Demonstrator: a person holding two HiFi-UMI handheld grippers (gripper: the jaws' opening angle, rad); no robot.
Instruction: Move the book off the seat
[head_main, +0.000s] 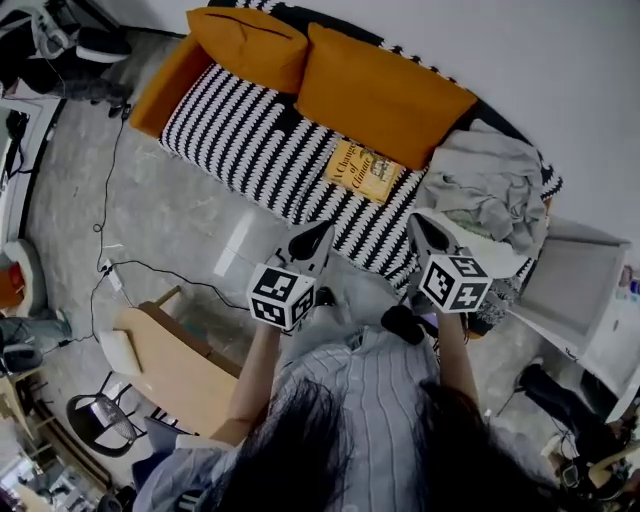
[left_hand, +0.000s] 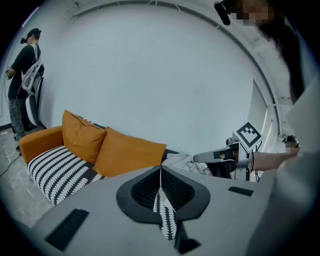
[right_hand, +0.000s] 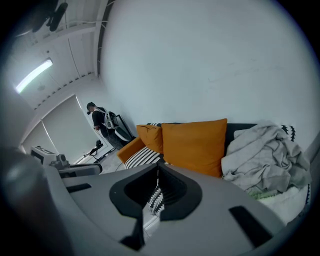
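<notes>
- A small orange fabric cushion (head_main: 248, 45) leans at the back left corner of the black-and-white striped seat (head_main: 250, 140).
- A larger orange fabric cushion (head_main: 385, 95) leans along the back edge, just beside the first.
- A crumpled grey cloth blanket (head_main: 485, 190) is heaped at the seat's right end.
- A white boxy cabinet (head_main: 570, 285) stands just past that end.
- A light wooden table (head_main: 175, 365) stands on the grey floor (head_main: 170, 220), well apart from the front edge.
- A thin black cable (head_main: 108, 190) trails over the floor.
- A person in dark clothes (left_hand: 22, 85) stands far beyond the left end.
</notes>
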